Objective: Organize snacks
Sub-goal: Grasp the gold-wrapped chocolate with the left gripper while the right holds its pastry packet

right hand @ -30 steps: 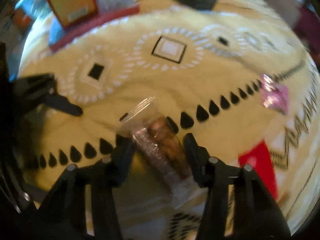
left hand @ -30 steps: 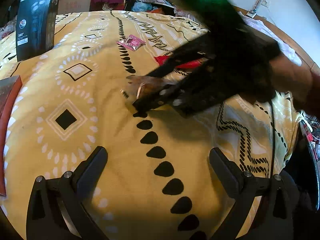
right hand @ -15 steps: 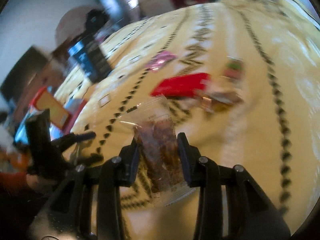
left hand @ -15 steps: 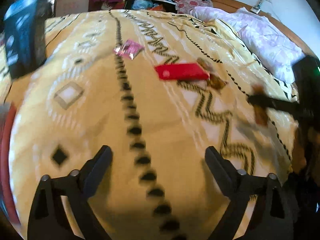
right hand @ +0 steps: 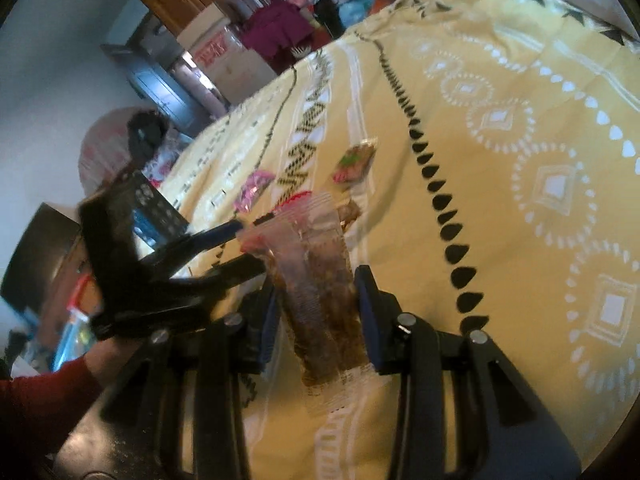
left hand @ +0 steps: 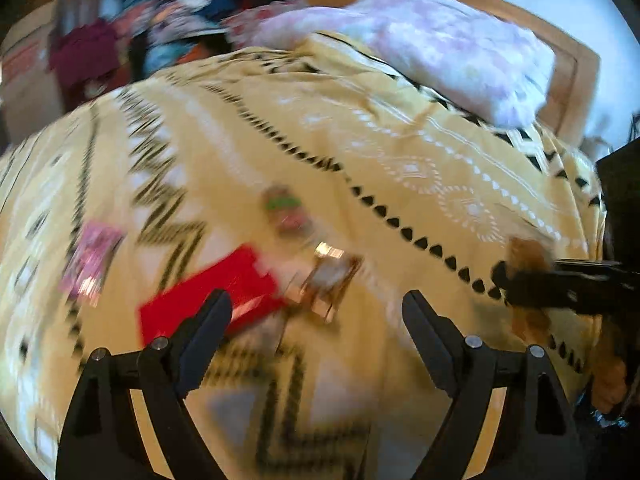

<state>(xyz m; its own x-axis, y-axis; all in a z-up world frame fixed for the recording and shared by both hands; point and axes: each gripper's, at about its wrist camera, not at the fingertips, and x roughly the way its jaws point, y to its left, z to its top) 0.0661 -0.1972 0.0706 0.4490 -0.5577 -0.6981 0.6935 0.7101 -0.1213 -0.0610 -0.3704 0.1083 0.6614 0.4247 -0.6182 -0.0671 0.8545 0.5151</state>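
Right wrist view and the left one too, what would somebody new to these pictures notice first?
First, the clear snack packet of brown pieces clamped upright in the right gripper, filling the middle of the right wrist view. Next, the yellow patterned bedspread with loose snacks in a cluster: a red packet and a pink wrapper. The left gripper hangs over them, jaws closing with nothing between.
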